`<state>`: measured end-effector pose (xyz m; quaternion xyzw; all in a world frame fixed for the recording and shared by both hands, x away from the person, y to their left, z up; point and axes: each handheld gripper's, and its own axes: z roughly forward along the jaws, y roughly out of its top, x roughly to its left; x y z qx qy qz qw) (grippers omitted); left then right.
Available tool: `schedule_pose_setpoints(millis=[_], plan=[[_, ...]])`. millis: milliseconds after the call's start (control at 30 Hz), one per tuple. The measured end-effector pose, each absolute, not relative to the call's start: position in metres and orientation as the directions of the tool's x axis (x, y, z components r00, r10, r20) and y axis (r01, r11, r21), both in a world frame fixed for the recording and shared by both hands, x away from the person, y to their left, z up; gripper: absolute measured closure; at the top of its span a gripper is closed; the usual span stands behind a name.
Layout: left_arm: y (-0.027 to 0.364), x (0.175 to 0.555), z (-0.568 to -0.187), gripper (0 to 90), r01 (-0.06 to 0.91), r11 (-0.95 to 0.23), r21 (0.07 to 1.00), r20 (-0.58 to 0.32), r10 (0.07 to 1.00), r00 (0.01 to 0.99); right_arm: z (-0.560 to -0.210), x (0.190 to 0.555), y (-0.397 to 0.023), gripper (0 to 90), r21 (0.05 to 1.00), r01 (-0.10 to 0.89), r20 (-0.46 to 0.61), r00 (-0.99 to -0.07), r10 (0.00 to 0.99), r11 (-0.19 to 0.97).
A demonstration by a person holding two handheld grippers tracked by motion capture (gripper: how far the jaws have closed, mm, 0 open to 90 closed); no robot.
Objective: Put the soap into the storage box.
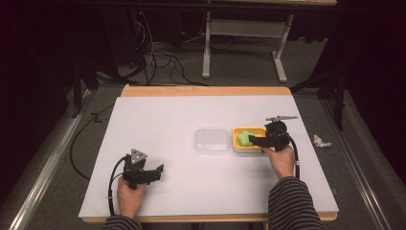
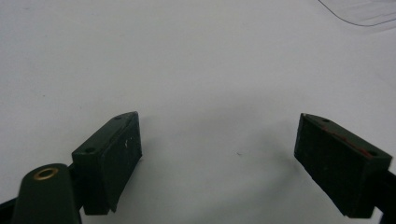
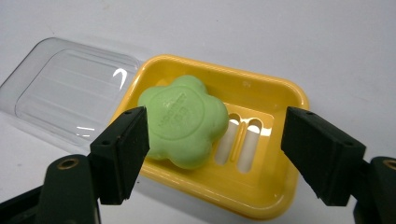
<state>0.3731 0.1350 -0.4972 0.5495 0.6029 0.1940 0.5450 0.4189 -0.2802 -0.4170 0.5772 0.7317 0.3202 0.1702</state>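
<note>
A green flower-shaped soap [image 3: 184,121] lies tilted in a yellow soap dish [image 3: 261,196], resting against its left side. In the high view the soap [image 1: 245,138] and the dish [image 1: 238,146] sit right of the table's middle. My right gripper [image 3: 215,126] is open just in front of the dish, one black jaw on either side of the soap, and neither pad touches it. From above, the right gripper [image 1: 252,140] points left over the dish. Near the front left, my left gripper [image 1: 159,172] is open above bare white table [image 2: 201,70], with nothing between its jaws.
A clear plastic lid [image 1: 212,141] lies flat just left of the dish, its edge [image 3: 70,98] touching the dish. The white table top [image 1: 191,110] is bordered in wood. On the floor are cables [image 1: 163,62] beyond the table and a crumpled white scrap [image 1: 321,141] to the right.
</note>
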Motion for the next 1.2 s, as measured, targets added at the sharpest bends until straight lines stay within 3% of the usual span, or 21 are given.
schedule_pose_setpoints(millis=[1200], plan=[[0.135,0.372,-0.497,15.5,0.448,0.318,0.836,-0.443,0.873,0.206,-0.396,0.363,-0.306,28.3,0.772,0.630,0.131,-0.282,0.950,0.081]])
